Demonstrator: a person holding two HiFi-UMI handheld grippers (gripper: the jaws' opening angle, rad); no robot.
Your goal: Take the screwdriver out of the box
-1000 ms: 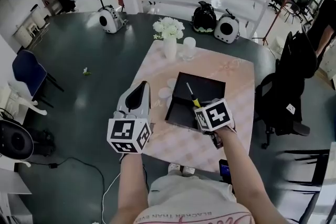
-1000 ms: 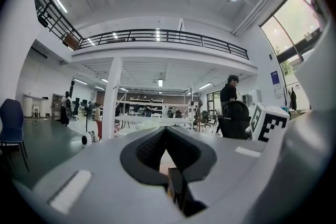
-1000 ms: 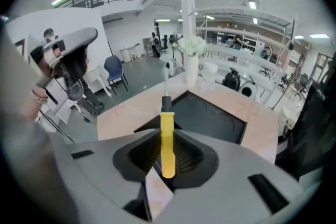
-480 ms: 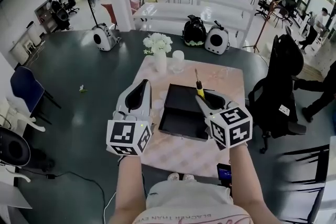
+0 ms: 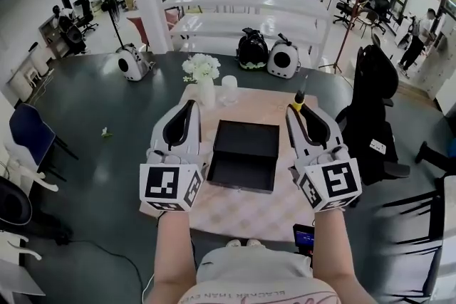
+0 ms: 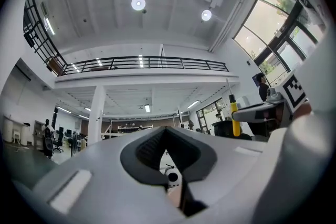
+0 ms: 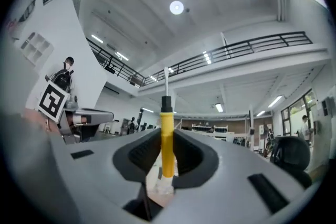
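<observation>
My right gripper (image 5: pixel 296 109) is shut on the yellow-handled screwdriver (image 5: pixel 302 102), held up in the air right of the black box (image 5: pixel 246 139), with the metal shaft pointing away from me. In the right gripper view the yellow handle (image 7: pixel 167 149) stands clamped between the two pads of the right gripper (image 7: pixel 167 131). The box lies open on the pink tablecloth (image 5: pixel 235 206) with nothing in it. My left gripper (image 5: pixel 190 105) hovers left of the box, shut and holding nothing. In the left gripper view its tips (image 6: pixel 166 129) meet, and the screwdriver (image 6: pixel 233 120) shows at the right.
A vase of white flowers (image 5: pixel 201 75) and a pale glass (image 5: pixel 229 89) stand at the table's far edge. A black office chair (image 5: pixel 374 103) is just right of the table. Two pet carriers (image 5: pixel 251 50) (image 5: pixel 283 59) sit on the floor behind. A phone (image 5: pixel 304 235) sits near the front right corner.
Both grippers have risen. The right one lifted the screwdriver out of the box and swung it from pointing down to pointing away, over to the box's right.
</observation>
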